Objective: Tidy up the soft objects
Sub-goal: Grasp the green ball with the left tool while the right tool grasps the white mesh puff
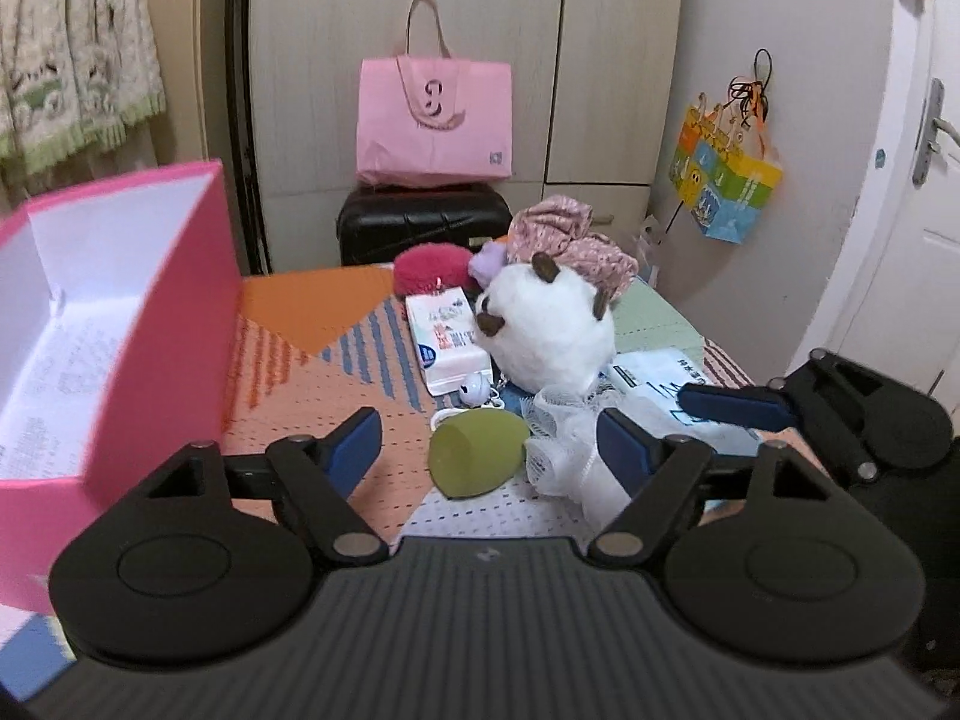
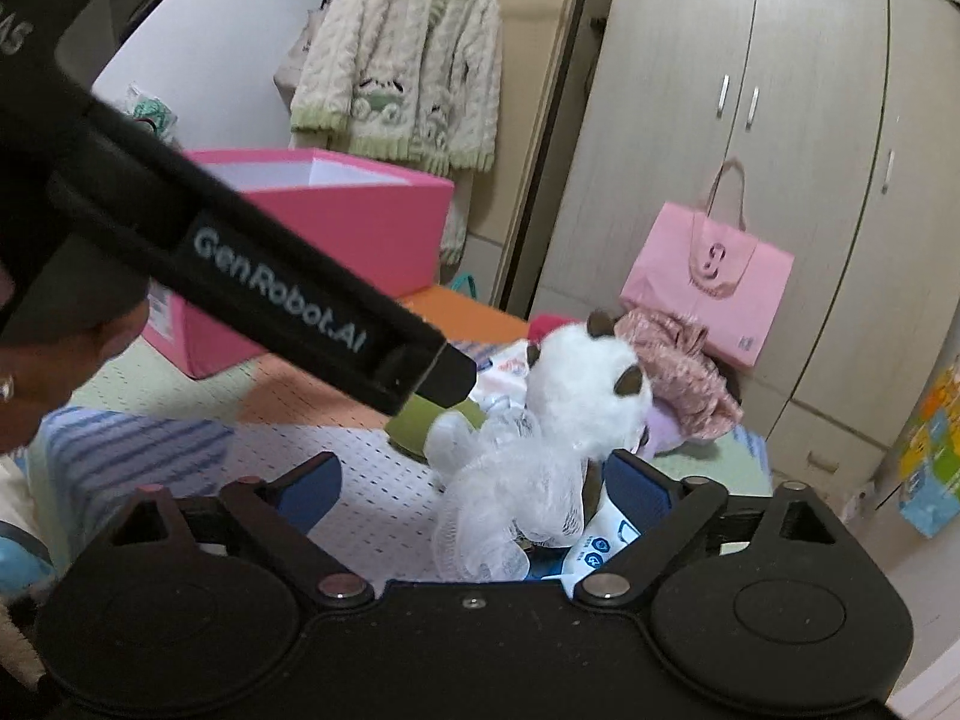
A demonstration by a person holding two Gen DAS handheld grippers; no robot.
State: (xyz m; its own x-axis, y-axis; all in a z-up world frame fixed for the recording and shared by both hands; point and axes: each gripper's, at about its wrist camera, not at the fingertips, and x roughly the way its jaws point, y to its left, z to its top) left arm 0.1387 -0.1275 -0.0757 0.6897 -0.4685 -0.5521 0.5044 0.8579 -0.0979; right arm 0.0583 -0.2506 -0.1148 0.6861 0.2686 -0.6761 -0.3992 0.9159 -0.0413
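On the patterned mat, an olive-green egg-shaped sponge (image 1: 474, 450) lies between the fingers of my left gripper (image 1: 489, 450), which is open and not touching it. Beside the sponge on the right is a white mesh bath puff (image 1: 564, 450). My right gripper (image 2: 477, 486) straddles the puff (image 2: 498, 480), open, with its left pad well clear. A white plush toy (image 1: 546, 324) with brown ears sits just behind. The open pink box (image 1: 150, 312) stands to the left. The left gripper's black body (image 2: 270, 276) crosses the right wrist view above the sponge (image 2: 414, 420).
Behind the plush lie a tissue pack (image 1: 447, 336), a red fluffy pad (image 1: 429, 270), a pink patterned cloth (image 1: 570, 234) and a printed white packet (image 1: 660, 378). A pink tote bag (image 1: 435, 120) sits on a black suitcase (image 1: 420, 222) against the wardrobe. A hand (image 2: 60, 372) shows at the left.
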